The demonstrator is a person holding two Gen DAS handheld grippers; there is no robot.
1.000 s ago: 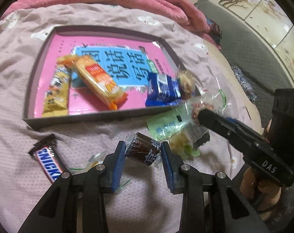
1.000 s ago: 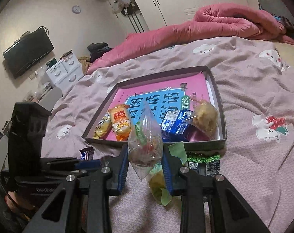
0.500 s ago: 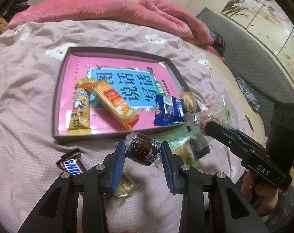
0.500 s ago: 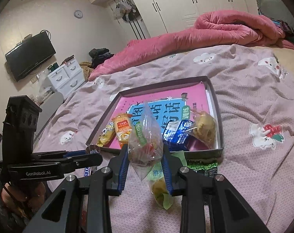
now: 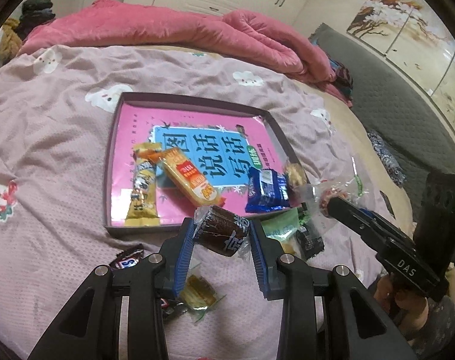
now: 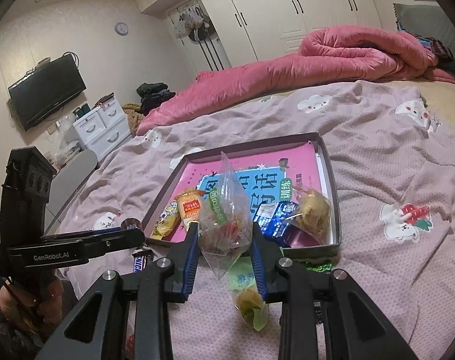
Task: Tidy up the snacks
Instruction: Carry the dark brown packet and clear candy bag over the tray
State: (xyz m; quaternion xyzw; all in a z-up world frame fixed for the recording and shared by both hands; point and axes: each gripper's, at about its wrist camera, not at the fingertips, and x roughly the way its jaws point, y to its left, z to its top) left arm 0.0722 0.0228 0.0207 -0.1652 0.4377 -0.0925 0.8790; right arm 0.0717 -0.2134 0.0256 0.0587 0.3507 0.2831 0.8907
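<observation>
Left gripper (image 5: pixel 221 237): blue pads clamped on a dark brown wrapped candy (image 5: pixel 222 230), held clear of the bedspread just short of the tray's near rim. Seen side-on from the right wrist camera, to the left of the tray.

Right gripper (image 6: pixel 224 241): pads clenched on a clear plastic snack bag (image 6: pixel 224 213) with red and pale contents and a green label; the bag stands upright, its top corner rising in front of the tray's interior. Held at the tray's near right corner.

Tray (image 5: pixel 113 162): shallow dark-rimmed box on the bedspread, floor lined with a pink sheet bearing a blue panel of large characters. Contents:
- yellow wafer bar (image 5: pixel 141 192), against the left wall, lengthwise;
- orange cracker pack (image 5: pixel 191 180), just right of the wafer bar, lying diagonally;
- blue foil pack (image 5: pixel 268 190), near right area;
- clear-wrapped brownish pastry (image 6: pixel 313 210), right corner, beside the blue pack.

Outside the tray, on the near side:
- Snickers bar (image 5: pixel 126 259), close to the near left corner;
- small yellow wrapped sweet (image 5: pixel 198 295), nearer the camera, partly under the left gripper;
- pale green packet (image 6: pixel 242 276) and a yellow-green bagged snack (image 6: pixel 250 306), below the right gripper;
- dark packet with green print (image 5: pixel 310 238), touching the near rim's outer side.

Bedspread (image 6: pixel 392 165): pink, cartoon-printed. Rolled pink quilt (image 6: pixel 347 51) lies well beyond the tray's far rim.
</observation>
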